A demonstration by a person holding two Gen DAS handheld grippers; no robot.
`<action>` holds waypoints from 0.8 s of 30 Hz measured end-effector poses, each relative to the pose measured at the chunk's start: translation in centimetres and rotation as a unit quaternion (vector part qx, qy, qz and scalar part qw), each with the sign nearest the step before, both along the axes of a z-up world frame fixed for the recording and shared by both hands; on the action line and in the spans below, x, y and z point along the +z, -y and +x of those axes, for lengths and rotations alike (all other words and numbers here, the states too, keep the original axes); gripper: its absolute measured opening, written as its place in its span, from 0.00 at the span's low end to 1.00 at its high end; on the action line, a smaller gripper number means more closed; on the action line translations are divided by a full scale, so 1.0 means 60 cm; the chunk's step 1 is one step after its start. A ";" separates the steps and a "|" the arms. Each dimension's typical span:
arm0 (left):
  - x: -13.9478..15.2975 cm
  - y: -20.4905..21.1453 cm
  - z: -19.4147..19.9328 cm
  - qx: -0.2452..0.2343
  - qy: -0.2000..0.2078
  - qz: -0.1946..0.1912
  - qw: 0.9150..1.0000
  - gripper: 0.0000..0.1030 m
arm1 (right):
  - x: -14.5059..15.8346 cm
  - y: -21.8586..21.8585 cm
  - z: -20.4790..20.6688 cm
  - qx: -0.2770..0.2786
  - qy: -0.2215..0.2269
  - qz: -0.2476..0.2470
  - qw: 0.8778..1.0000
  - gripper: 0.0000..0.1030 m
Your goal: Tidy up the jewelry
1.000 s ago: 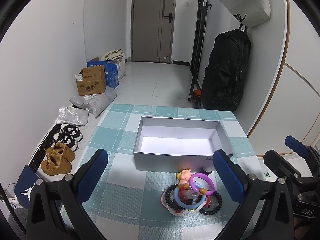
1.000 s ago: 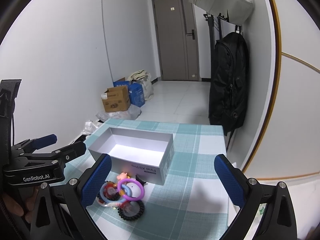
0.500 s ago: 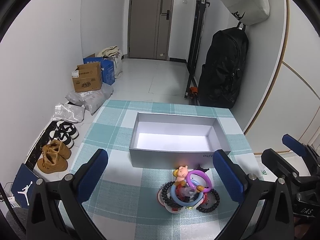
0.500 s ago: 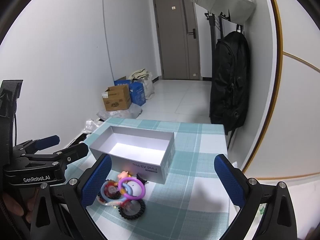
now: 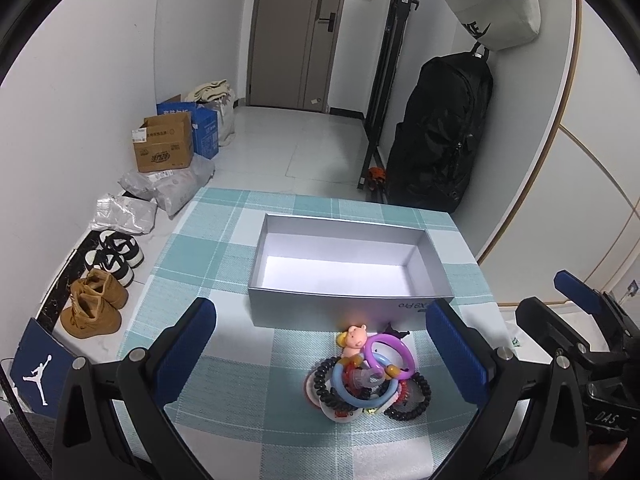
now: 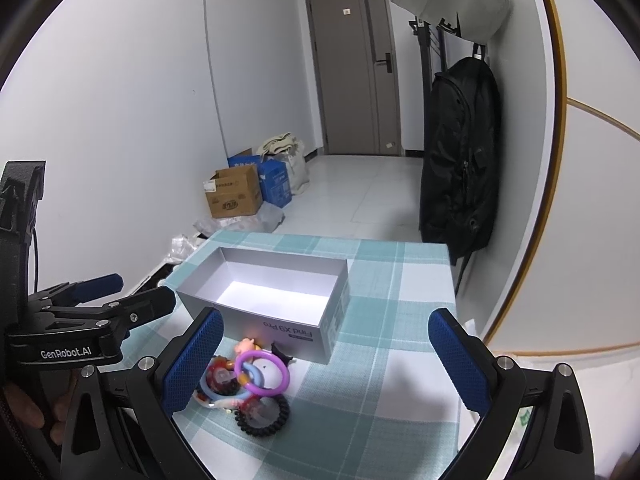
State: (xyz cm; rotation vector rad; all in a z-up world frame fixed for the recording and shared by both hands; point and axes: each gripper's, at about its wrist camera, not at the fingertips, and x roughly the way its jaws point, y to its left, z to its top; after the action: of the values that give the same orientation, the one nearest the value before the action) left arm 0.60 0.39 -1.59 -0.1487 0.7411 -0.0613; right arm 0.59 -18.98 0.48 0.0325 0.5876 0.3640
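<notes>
**Both grippers spread above a jewelry pile, box empty behind it**

The left gripper is seen with its blue-padded fingers spread wide, nothing held between them; the same is seen of the right gripper. The lower parts of both frames are cut off by the picture edge.

Between and just beyond the fingers, a tangled jewelry pile lies on the teal checked tablecloth. A purple ring, a blue ring, a black spiral hair tie and a small pink figure can be made out; the items beneath are overlapped and cannot be told apart. In the right wrist view, the pile's left edge is hidden behind the left finger pad.

Just behind the pile, a grey open box stands with a white, empty inside; printed lettering on its near wall is seen upside down.

Beyond the table, shoes, cardboard boxes and plastic parcels lie along the left wall. A black backpack hangs at the right, below a pale bag partly cut off at the top. A closed door is seen farthest away.
</notes>
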 end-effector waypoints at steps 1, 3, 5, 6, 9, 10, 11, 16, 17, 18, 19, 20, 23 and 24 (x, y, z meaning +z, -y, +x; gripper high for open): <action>-0.001 0.000 0.001 -0.003 -0.003 -0.003 1.000 0.99 | 0.000 0.000 0.001 0.000 -0.001 0.000 1.000 1.00; -0.005 -0.002 0.003 -0.009 -0.010 -0.010 1.000 0.99 | -0.001 0.000 0.003 -0.001 -0.003 0.000 1.000 1.00; -0.010 -0.004 0.004 -0.013 -0.018 -0.021 1.000 0.99 | -0.002 0.000 0.005 -0.004 -0.006 -0.002 1.000 1.00; -0.012 -0.005 0.005 -0.016 -0.023 -0.025 0.999 0.99 | -0.003 0.000 0.006 -0.005 -0.007 -0.003 1.000 1.00; -0.022 -0.010 0.005 -0.028 -0.040 -0.037 0.998 0.99 | -0.007 0.003 0.011 -0.011 -0.015 -0.003 1.000 1.00; -0.028 -0.011 0.005 -0.034 -0.050 -0.041 0.997 0.99 | -0.008 0.004 0.013 -0.012 -0.020 -0.002 1.000 1.00; -0.032 -0.012 0.004 -0.036 -0.057 -0.042 0.997 0.99 | -0.009 0.006 0.015 -0.013 -0.024 -0.001 1.000 1.00; -0.054 -0.010 0.004 -0.059 -0.094 -0.042 0.993 0.99 | -0.024 0.007 0.029 -0.005 -0.059 0.005 0.998 1.00; -0.058 -0.007 0.006 -0.066 -0.101 -0.037 0.992 0.99 | -0.029 0.008 0.035 -0.001 -0.074 0.011 0.997 1.00; -0.062 -0.004 0.006 -0.068 -0.106 -0.031 0.992 0.99 | -0.034 0.010 0.039 0.004 -0.087 0.020 0.996 1.00; -0.067 -0.001 0.008 -0.072 -0.113 -0.025 0.991 0.99 | -0.039 0.013 0.044 0.007 -0.099 0.031 0.995 1.00; -0.071 0.001 0.009 -0.074 -0.119 -0.023 0.990 0.99 | -0.044 0.016 0.049 0.007 -0.112 0.041 0.993 1.00; -0.079 0.002 0.008 -0.079 -0.137 -0.019 0.987 0.99 | -0.060 0.018 0.062 0.012 -0.146 0.061 0.987 1.00; -0.081 -0.001 0.006 -0.079 -0.141 -0.019 0.987 0.99 | -0.064 0.018 0.064 0.014 -0.155 0.064 0.986 1.00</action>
State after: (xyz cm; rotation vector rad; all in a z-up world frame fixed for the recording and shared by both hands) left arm 0.98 0.45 -6.42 -0.1355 1.0349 -0.2096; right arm 4.46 -20.05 -3.38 0.2075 0.8727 0.4277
